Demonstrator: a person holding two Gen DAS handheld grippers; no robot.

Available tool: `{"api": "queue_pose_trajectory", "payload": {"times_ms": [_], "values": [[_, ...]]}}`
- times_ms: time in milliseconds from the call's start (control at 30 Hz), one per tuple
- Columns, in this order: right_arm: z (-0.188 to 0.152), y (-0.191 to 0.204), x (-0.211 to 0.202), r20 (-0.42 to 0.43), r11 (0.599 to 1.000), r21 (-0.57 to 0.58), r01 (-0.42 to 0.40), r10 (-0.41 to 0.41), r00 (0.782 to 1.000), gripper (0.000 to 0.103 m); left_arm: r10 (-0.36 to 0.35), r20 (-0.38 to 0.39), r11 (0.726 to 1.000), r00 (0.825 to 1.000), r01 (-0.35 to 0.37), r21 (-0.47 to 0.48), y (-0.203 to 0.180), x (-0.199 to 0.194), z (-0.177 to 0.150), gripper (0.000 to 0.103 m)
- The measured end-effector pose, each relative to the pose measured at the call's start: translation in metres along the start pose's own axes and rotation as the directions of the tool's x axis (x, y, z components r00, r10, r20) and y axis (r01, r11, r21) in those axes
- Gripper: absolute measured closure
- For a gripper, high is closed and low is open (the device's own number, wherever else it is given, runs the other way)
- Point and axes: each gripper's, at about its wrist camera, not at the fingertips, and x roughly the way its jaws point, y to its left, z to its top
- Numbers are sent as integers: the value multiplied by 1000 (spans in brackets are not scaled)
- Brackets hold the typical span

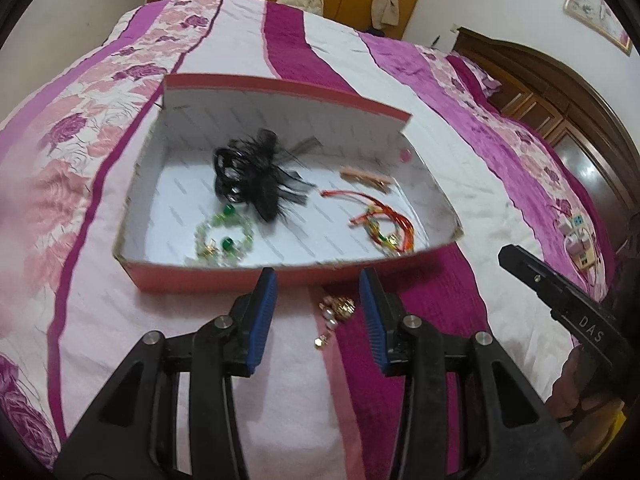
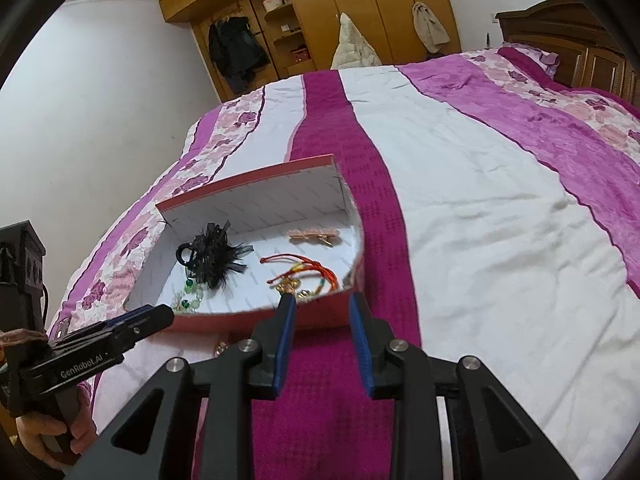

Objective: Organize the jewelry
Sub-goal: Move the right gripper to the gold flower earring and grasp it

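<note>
A red cardboard box [image 1: 200,280] with a white inside lies on the bed. In it are a black feather hair clip [image 1: 248,176], a green bead bracelet [image 1: 224,240], a red string bracelet [image 1: 380,220] and a peach hair clip [image 1: 366,178]. My left gripper [image 1: 318,280] is open just short of the box's near wall. A small gold and pearl piece [image 1: 336,312] lies on the cover below its gap, untouched. My right gripper [image 2: 322,300] is open and empty at the box's near right corner [image 2: 320,320]. The left gripper [image 2: 160,316] shows at the left of the right wrist view.
The bed cover [image 2: 460,200] has purple, pink and white stripes and spreads wide to the right of the box. Small pastel items [image 1: 580,240] lie on the cover at the far right. A wooden headboard [image 1: 560,92] and a wardrobe [image 2: 320,8] stand behind.
</note>
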Motion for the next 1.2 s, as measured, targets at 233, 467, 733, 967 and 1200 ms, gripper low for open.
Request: {"api": "queue_pose_trajectory", "payload": {"times_ms": [233,467,733,967,1200], "values": [[-10,-12,-11,1,1000,3,22,-22,1000,73,13,-46,999,999,-11,41,-18,16,-15,68],[-19,-28,-13,-10,999,36,24,-23,1000,73,34,-89,998,995,-30,48,-24,39,-23,68],[-25,-44,-11,-16,996,83,19,-18,1000,73,71,-82,996,994,-66,65,-26,51,-26,76],[-27,-44,-10,-17,996,87,17,-15,1000,73,72,-75,995,995,-67,70,-21,49,-27,92],[-30,-37,-15,-14,997,77,11,-10,1000,73,52,-43,997,998,-50,56,-16,28,-25,103]]}}
